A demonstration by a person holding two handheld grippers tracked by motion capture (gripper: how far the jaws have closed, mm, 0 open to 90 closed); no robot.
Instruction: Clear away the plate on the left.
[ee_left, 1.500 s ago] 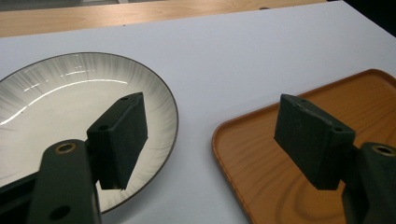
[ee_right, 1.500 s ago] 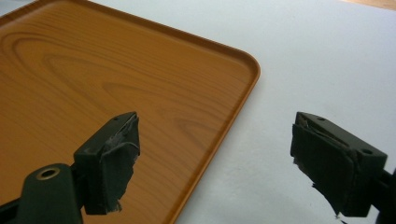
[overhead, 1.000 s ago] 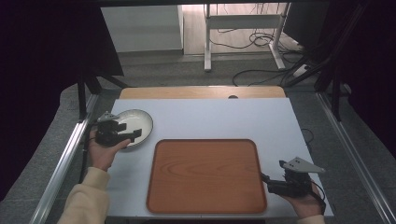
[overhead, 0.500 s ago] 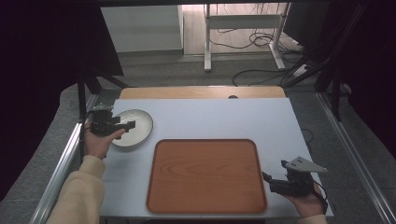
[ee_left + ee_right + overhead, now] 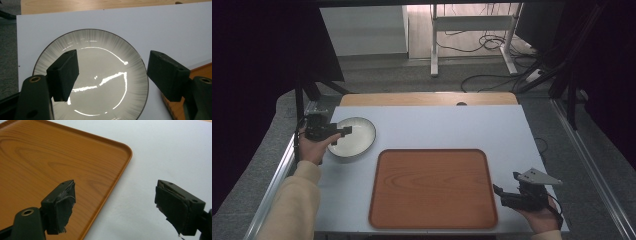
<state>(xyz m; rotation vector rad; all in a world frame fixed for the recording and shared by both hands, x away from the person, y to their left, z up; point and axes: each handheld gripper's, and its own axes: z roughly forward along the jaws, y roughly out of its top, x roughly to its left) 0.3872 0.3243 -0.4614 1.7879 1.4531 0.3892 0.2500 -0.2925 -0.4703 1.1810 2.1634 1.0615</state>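
Tabletop (image 5: 437,127) of pale grey-white is what we see from the high view, carrying a wooden-look tray (image 5: 432,187) toward the near edge and a round grey plate (image 5: 354,137) at the far left corner of the tray, apart from it. We see the left claw (image 5: 343,131) held in the person's left hand (image 5: 314,147), its tips reaching over the left rim of the plate. In the left gripper view the left claw (image 5: 112,75) stands wide, one jaw over the plate's left inner slope and the other just past the right rim, with the glossy plate (image 5: 100,65) lying between them; whether the jaws touch it we cannot tell. A corner of the tray (image 5: 200,71) shows at the right edge there. We find the right claw (image 5: 499,192) at the near right of the tabletop, just beside the tray's right edge, held in the right hand (image 5: 542,220). In the right gripper view the right claw (image 5: 115,205) is also wide and holds nothing: one jaw hangs over the tray (image 5: 50,160), the other over bare tabletop (image 5: 170,150).
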